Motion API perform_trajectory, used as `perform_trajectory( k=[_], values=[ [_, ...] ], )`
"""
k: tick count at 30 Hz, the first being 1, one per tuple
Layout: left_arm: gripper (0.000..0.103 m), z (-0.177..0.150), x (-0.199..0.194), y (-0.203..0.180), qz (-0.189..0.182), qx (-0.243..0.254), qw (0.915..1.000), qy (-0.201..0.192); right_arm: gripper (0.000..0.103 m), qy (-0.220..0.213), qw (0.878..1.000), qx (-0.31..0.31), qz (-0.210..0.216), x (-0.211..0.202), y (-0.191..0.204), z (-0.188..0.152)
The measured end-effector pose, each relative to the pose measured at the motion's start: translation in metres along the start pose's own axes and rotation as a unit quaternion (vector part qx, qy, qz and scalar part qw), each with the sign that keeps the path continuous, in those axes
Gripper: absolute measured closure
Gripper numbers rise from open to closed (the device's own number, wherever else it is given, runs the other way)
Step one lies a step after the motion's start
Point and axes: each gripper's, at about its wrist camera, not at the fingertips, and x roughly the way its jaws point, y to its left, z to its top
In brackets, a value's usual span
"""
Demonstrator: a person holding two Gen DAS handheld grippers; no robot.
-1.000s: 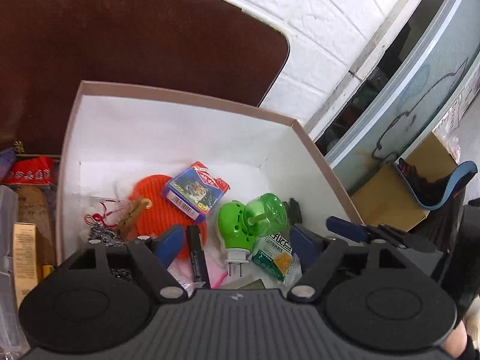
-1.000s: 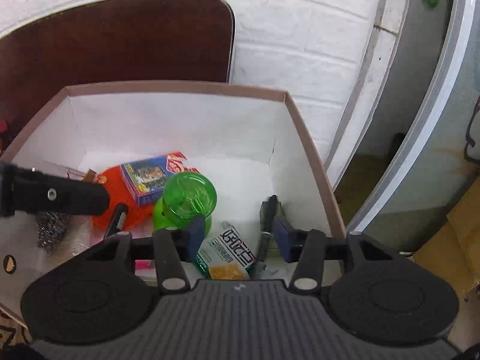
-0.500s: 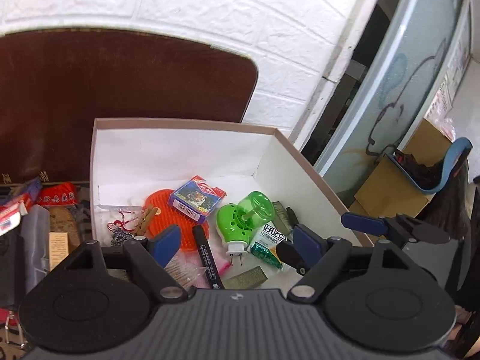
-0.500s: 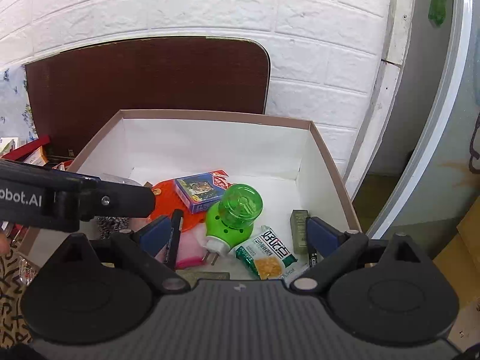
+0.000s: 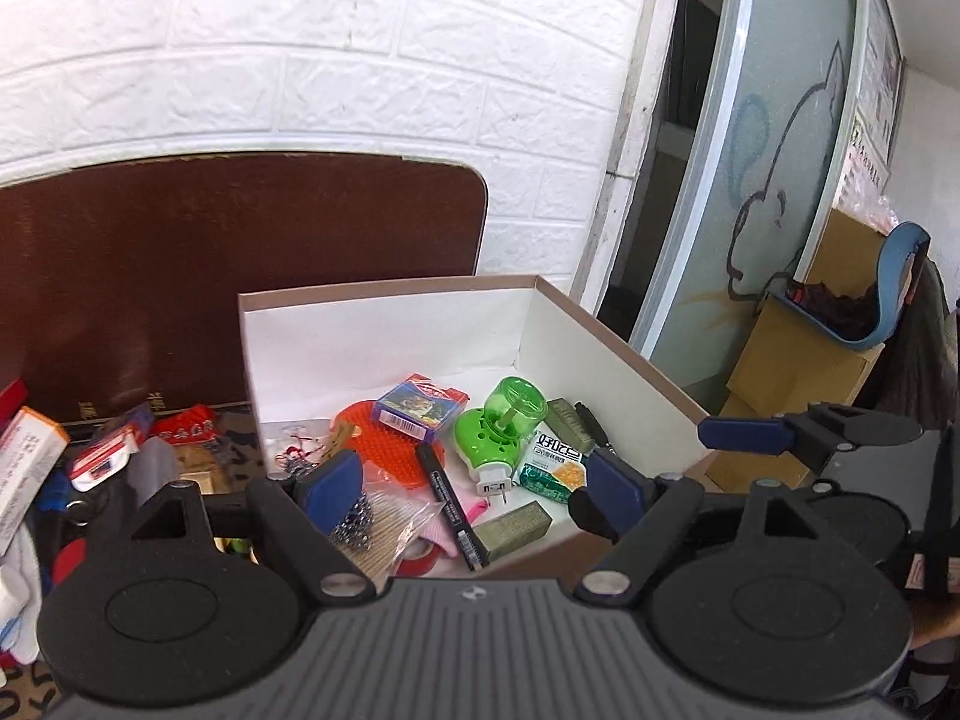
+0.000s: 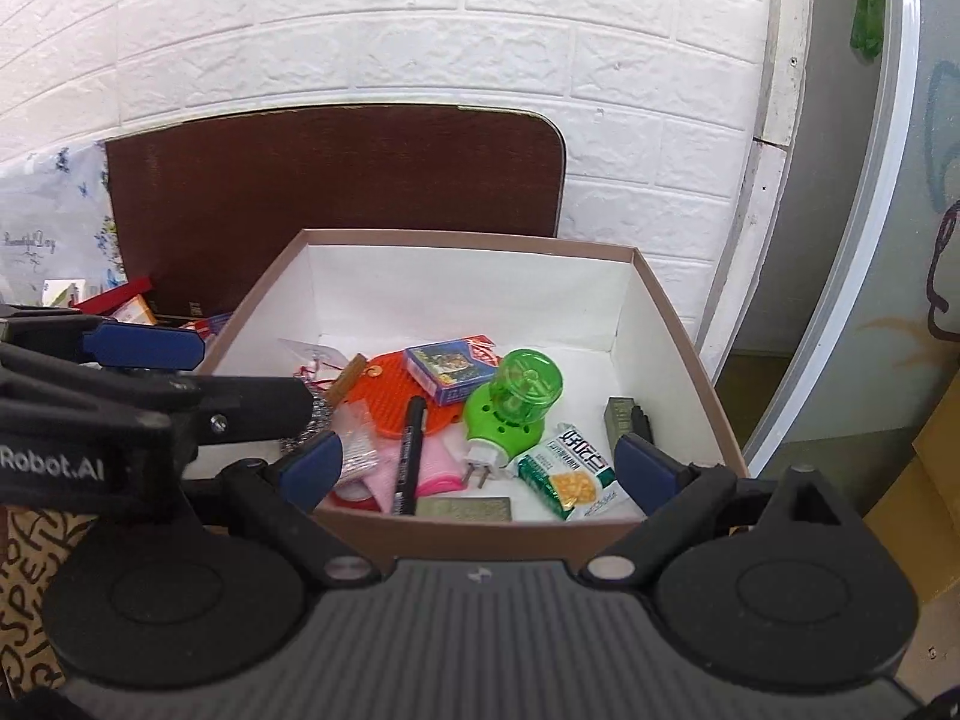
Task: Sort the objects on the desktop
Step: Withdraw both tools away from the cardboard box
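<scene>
Left tool (image 5: 474, 495): fingers spread wide, nothing held between the pads. Right tool (image 6: 480, 471): fingers equally spread, nothing held. Both tools hover at the near rim of the cardboard box (image 6: 468, 237), above its contents and touching none of them.

The box already holds a green plug-in mosquito repeller (image 6: 510, 402), a black marker (image 6: 409, 453), a card pack (image 6: 447, 369), an orange bristle pad (image 6: 390, 396), a green-and-white sachet (image 6: 567, 468) and steel wool (image 5: 351, 525).

Loose items not yet sorted lie on the table (image 5: 18, 684) to the left of the box: a white-and-orange carton (image 5: 27, 468) and red packets (image 5: 186, 426), beside a dark brown board (image 5: 240, 264) leaning on the wall.

Judgement: the next pick lies left of both tools. The left tool is the nearer one; the right tool would have to cross the left tool's body. The carton's long axis runs obliquely away from the left tool, so the wrist probably needs turning to close across its narrow width.
</scene>
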Motion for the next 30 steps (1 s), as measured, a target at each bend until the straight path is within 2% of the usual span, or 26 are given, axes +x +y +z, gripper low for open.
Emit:
perform_trajectory(
  k=[5,10,20,27,30],
  values=[
    [0.018,-0.013,-0.023,-0.003,0.011,0.0,0.9999,-0.012,0.008,-0.006,1.0,0.012,0.003,-0.02,0.014,-0.013],
    [0.008,-0.029,-0.046,-0.014,0.026,0.006,0.9996,-0.009,0.008,-0.011,1.0,0.013,-0.01,-0.038,0.026,-0.032],
    [0.008,-0.072,-0.077,-0.017,0.053,0.015,0.9984,-0.01,0.008,0.02,0.999,0.04,-0.027,-0.051,0.054,-0.081],
    [0.008,-0.086,-0.084,-0.002,0.079,-0.01,0.9968,0.002,0.008,0.035,0.999,0.025,-0.018,-0.048,0.075,-0.092],
    [0.008,-0.089,-0.087,0.002,0.078,-0.016,0.9968,0.003,0.008,0.036,0.999,0.022,-0.014,-0.048,0.08,-0.093]
  ],
)
